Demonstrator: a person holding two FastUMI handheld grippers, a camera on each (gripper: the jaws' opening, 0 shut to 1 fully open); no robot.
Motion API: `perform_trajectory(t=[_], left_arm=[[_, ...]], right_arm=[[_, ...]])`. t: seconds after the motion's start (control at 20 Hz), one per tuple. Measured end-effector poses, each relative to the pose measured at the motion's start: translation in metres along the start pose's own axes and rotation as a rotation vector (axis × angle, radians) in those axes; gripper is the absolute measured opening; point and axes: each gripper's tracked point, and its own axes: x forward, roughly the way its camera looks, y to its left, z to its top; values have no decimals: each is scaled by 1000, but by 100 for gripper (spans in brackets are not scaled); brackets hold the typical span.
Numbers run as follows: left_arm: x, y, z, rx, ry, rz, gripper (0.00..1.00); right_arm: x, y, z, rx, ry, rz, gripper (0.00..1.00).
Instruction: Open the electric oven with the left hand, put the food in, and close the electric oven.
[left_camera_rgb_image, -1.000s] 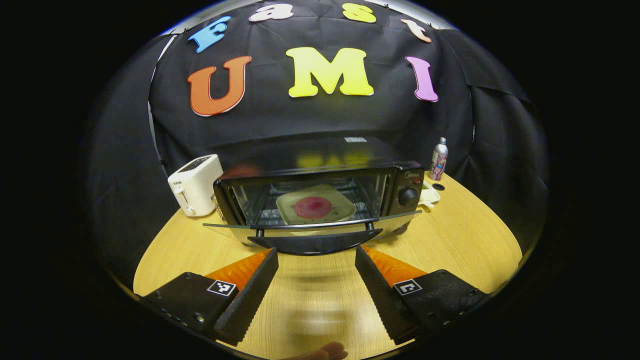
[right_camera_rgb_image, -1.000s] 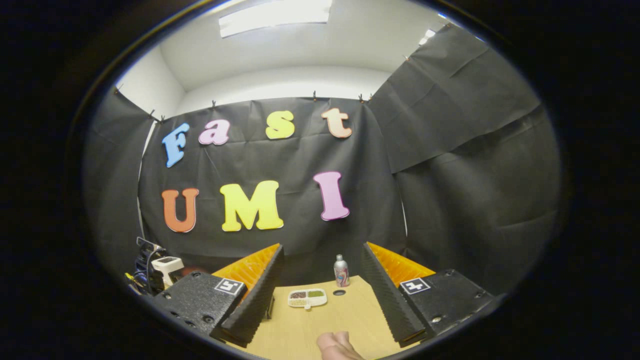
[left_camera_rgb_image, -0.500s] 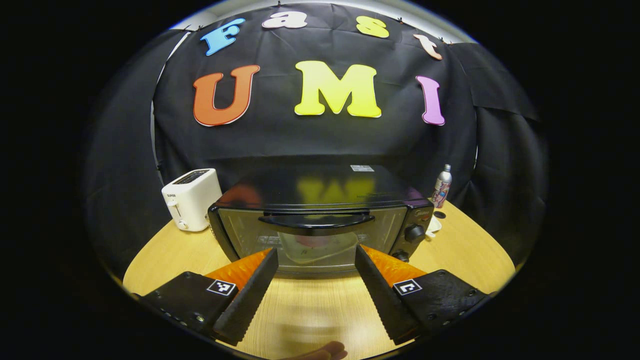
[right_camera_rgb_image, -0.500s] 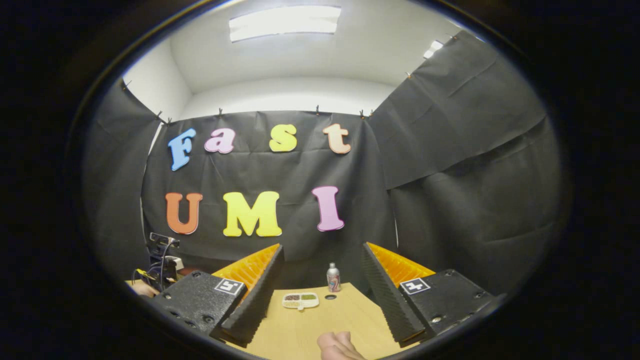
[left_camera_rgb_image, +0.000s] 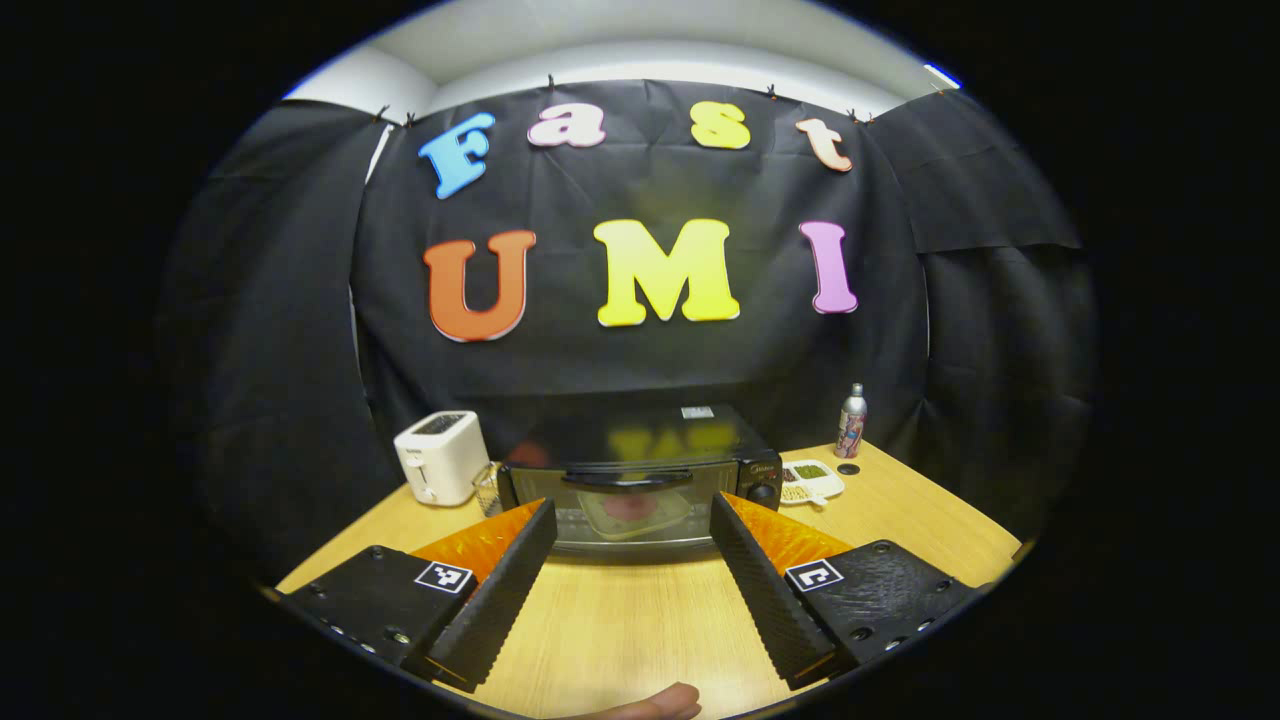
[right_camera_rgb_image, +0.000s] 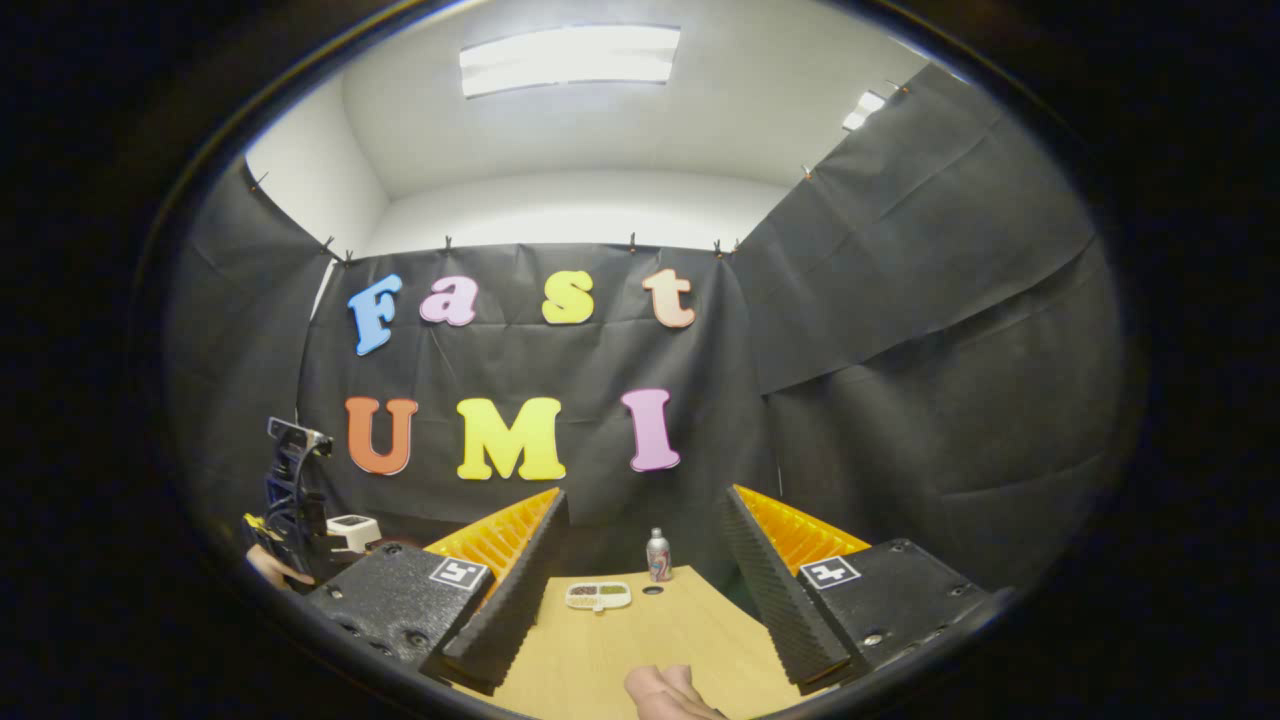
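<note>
oven (left_camera_rgb_image: 640, 490) 1; toaster (left_camera_rgb_image: 440, 457) 1; bottle (left_camera_rgb_image: 851, 421) 1; divided dish (left_camera_rgb_image: 812, 480) 1; grippers 2

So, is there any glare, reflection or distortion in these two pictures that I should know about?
Left gripper view: the electric oven has a glossy top that mirrors the wall's yellow shapes, and its glass door dims the plate of food inside; the fisheye bends the table edge. Right gripper view: the ceiling light is blown out white, and the walls curve.
</note>
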Motion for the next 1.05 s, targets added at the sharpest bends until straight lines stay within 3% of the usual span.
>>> perform_trajectory(t=[0.1,0.15,0.2,0.25,0.3,0.35,0.4,0.55,0.75,1.05], left_arm=[[-36,-5,26,16,-42,-1,98],[-54,-6,40,20,-67,-4,89],[-73,-9,56,24,-105,-10,98],[-90,-7,69,28,-132,-6,90],[-107,-5,77,28,-155,0,96],[-121,-3,81,18,-163,9,89],[-136,-3,81,-5,-170,16,96],[-172,-2,85,-47,-234,19,96],[-199,-1,75,-70,-270,5,96],[-203,-1,75,-31,-279,5,96]], right_arm=[[-17,-5,13,-7,-26,-2,96],[-24,-7,19,-7,-40,-6,96],[-29,-10,25,-8,-53,-6,96],[-31,-11,29,-9,-63,-5,98],[-33,-12,30,-11,-68,-6,96],[-33,-13,31,-14,-69,-7,96],[-32,-14,28,-16,-65,-6,96],[-30,-7,17,-10,-38,16,98],[-24,1,2,-12,-2,40,96],[-20,8,-9,-16,20,52,96]])
